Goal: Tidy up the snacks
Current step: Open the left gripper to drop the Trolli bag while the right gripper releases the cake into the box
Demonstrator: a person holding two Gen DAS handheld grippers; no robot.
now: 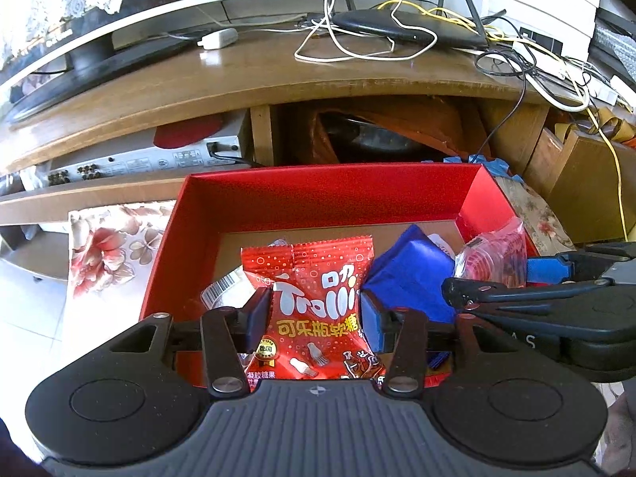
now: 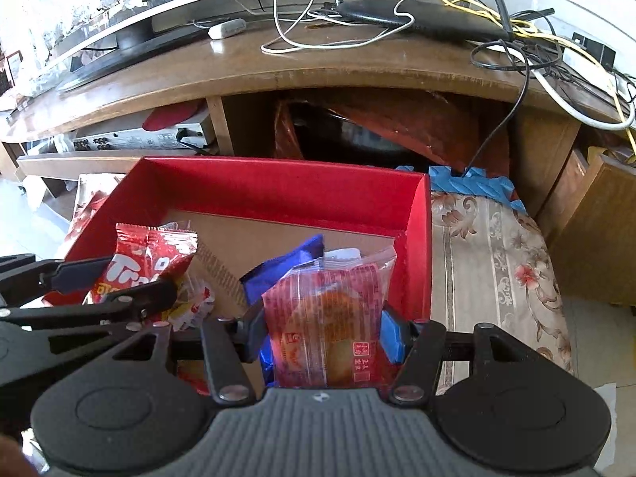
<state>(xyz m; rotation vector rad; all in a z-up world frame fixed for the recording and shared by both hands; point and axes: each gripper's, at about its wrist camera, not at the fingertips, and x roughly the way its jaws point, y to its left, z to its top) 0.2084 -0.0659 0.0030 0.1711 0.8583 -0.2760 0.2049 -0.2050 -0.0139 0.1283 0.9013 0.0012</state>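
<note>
Snacks over a red box (image 1: 318,194), seen from both wrists.

From the left wrist:
- Left gripper (image 1: 316,312) closed on a red gummy packet (image 1: 318,298), pads against both side edges. Packet upright, facing the lens, above the near part of the box.
- Just right of it, a blue packet (image 1: 409,278), tilted, lower end down in the box.
- Behind the gummy packet's left edge, a clear wrapper with a barcode (image 1: 222,290), inside the box and legible only here.
- At far right, the right gripper (image 1: 493,278) side-on, fingers either side of a clear pastry packet (image 1: 493,258). Hard to read the grip from this angle.

From the right wrist:
- Settles that grip: jaws clamped on the pastry packet, a round golden pastry visible through red-printed film. Packet upright over the box's near right corner.
- Shows the blue packet close behind the pastry packet and partly hidden by it.
- Shows the left gripper at the left edge, fingers pinching the gummy packet from the side. Below it, red-and-white wrappers (image 2: 190,306) on the cardboard floor of the box.
- Shows far more of the floral cloth (image 2: 497,258) under and right of the box, plus a blue foam mat (image 2: 469,183) behind it.

Common to both: wooden TV stand (image 2: 357,71) beyond the box, with a black router (image 2: 417,20) and tangled cables on top.
</note>
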